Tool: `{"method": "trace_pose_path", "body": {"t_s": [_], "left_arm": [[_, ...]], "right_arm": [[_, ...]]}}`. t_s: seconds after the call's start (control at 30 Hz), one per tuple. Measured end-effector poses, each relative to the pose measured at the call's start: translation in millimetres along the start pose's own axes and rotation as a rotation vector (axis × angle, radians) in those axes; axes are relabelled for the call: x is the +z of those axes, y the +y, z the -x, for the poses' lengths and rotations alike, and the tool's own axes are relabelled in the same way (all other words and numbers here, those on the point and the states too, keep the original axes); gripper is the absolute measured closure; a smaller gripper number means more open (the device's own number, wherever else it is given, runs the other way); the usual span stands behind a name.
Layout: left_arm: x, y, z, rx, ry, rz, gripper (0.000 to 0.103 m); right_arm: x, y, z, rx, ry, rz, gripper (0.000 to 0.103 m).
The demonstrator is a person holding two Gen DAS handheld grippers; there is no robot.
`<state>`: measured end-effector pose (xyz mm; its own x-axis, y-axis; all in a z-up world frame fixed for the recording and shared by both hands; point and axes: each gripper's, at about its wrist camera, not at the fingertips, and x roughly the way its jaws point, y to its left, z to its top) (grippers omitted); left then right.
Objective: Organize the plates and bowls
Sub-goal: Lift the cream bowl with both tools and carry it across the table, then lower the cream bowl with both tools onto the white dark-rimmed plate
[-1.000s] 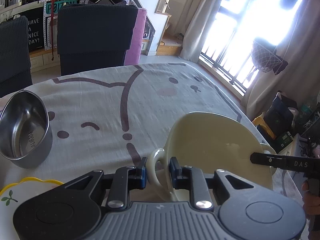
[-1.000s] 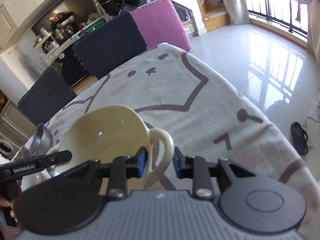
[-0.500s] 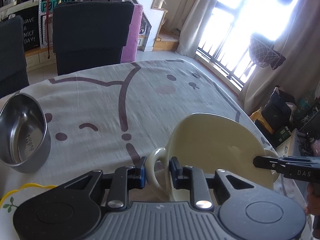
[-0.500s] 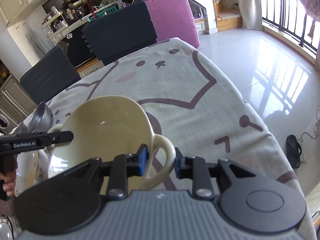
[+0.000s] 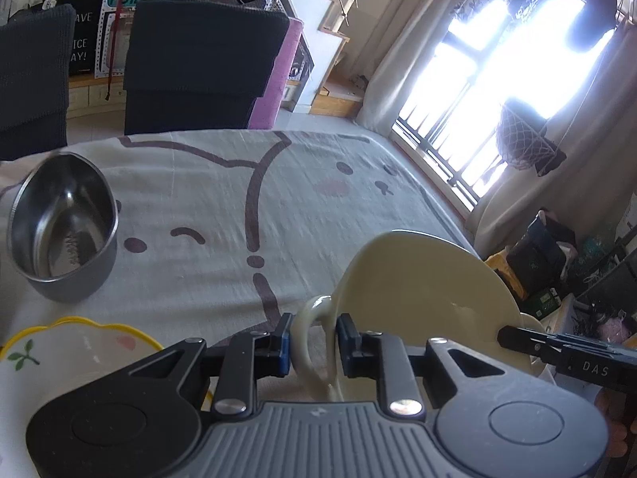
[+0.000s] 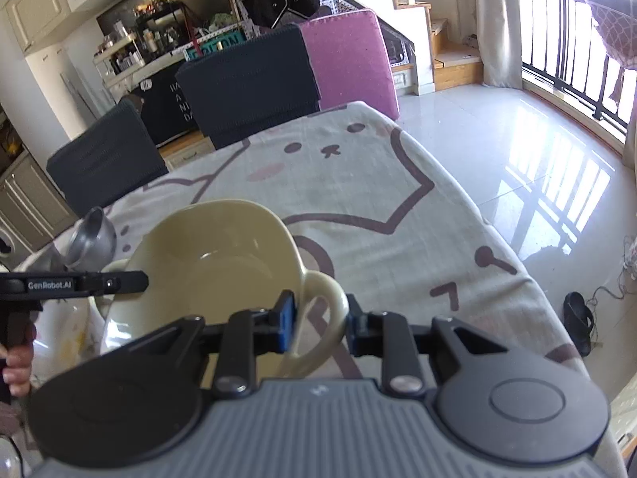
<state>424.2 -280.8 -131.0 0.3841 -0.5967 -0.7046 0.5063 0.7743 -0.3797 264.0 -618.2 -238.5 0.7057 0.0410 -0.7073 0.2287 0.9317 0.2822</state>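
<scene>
A cream two-handled bowl (image 5: 422, 279) is held off the table between both grippers. My left gripper (image 5: 312, 344) is shut on the bowl's left handle (image 5: 308, 334). My right gripper (image 6: 320, 320) is shut on its right handle (image 6: 326, 310); the bowl (image 6: 207, 263) tilts toward that camera. A steel bowl (image 5: 63, 225) stands on the table at the left and also shows in the right wrist view (image 6: 91, 239). A white plate with a yellow scalloped rim (image 5: 75, 348) lies at the near left.
The table (image 5: 318, 183) wears a cartoon-face cloth. Dark chairs (image 5: 199, 67) and a pink chair (image 6: 350, 59) stand at its far side. The table's right edge drops to a tiled floor (image 6: 517, 159) by the window.
Both grippers have lifted and carried the cream bowl, still held by its handles. The steel bowl and yellow-rimmed plate now look nearer in the left view.
</scene>
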Motion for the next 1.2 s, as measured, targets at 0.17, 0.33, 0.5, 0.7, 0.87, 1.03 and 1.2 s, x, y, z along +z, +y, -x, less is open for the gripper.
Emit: {"method": "trace_pose_path", "body": {"t_s": [0.17,0.33,0.5,0.7,0.87,1.03,1.2], "left_arm": [[-1,-10,44,0.017,-0.045,-0.001,0.079],[-6,-15,103,0.058,-0.087,0.011,0.079],[-21,-12,170,0.106,-0.126,0.04,0.079],[-49,3,250,0.168,-0.172,0.093,0.079],[-78,18,308,0.21,-0.208,0.142,0.079],[-113,36,352,0.237,-0.241,0.2,0.079],[-152,53,384,0.28,-0.262,0.227,0.079]], "right_arm": [[0,11,26,0.019,-0.033,-0.008,0.073],[-1,38,61,0.048,-0.059,-0.003,0.073],[-7,72,95,0.09,-0.06,-0.002,0.073],[-22,121,133,0.141,-0.053,0.034,0.073],[-39,160,158,0.189,-0.023,0.057,0.073],[-55,196,175,0.216,-0.005,0.107,0.072],[-79,222,178,0.256,0.026,0.159,0.072]]}}
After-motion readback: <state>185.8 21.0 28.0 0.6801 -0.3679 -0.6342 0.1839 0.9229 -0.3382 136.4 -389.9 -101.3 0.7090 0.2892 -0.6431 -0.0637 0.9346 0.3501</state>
